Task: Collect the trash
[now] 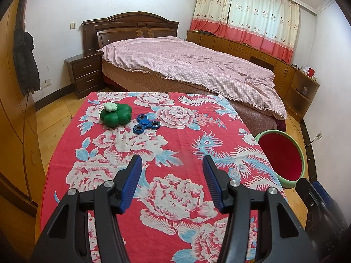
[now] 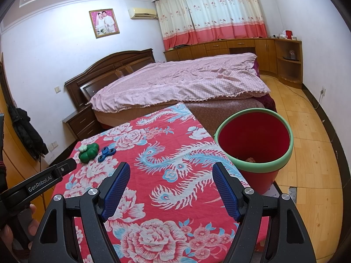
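progress: partway | green toy [image 1: 115, 115] and blue spinner [image 1: 146, 126] are lying on the table's [image 1: 175, 153] far left corner, bucket [image 2: 254, 140] beside it is holding something (unclear what) | left tool [image 1: 170, 183] and right tool [image 2: 170, 189] are both hovering spread, gripping nothing

Your left wrist camera sat low over the near end of the table [image 1: 175, 135], looking forward along its own open gripper [image 1: 171, 171] toward the bed [image 1: 186, 65] in the upper middle of the frame. The bucket [image 1: 283, 155] fell at its right edge, with the toys [image 1: 116, 115] at left centre.

Your right wrist camera looked the same way from further right, angled slightly left, its open gripper [image 2: 171, 175] at the bottom. There the bucket [image 2: 256, 135] stood close at right centre. Both views shared the table [image 2: 153, 153], the toys [image 2: 88, 150], the bed [image 2: 186, 81] and the curtains [image 2: 215, 11]. Each caught the other gripper at its lower edge.
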A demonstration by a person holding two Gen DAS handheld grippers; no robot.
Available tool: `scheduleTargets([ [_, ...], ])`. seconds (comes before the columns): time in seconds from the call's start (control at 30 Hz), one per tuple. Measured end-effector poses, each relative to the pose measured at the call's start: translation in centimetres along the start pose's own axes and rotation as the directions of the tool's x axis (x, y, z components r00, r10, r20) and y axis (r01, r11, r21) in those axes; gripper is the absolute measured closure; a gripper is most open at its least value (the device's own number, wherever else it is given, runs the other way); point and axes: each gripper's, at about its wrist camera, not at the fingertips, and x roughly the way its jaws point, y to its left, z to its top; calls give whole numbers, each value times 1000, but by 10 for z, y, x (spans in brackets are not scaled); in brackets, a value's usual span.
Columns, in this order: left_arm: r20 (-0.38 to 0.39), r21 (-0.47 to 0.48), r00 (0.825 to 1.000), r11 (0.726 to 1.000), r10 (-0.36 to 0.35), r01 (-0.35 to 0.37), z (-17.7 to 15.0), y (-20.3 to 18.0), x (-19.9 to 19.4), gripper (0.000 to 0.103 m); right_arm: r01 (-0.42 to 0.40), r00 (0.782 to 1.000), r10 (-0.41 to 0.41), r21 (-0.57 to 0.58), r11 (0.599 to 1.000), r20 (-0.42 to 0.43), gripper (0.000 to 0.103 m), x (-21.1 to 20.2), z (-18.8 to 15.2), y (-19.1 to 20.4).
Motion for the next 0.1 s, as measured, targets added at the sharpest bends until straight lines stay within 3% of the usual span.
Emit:
scheduleTargets([
  [0.1,-3,1,1000,1000,1,-1,0,0,0,46,0,1000,0,0,1000,1,25,0,0,0],
])
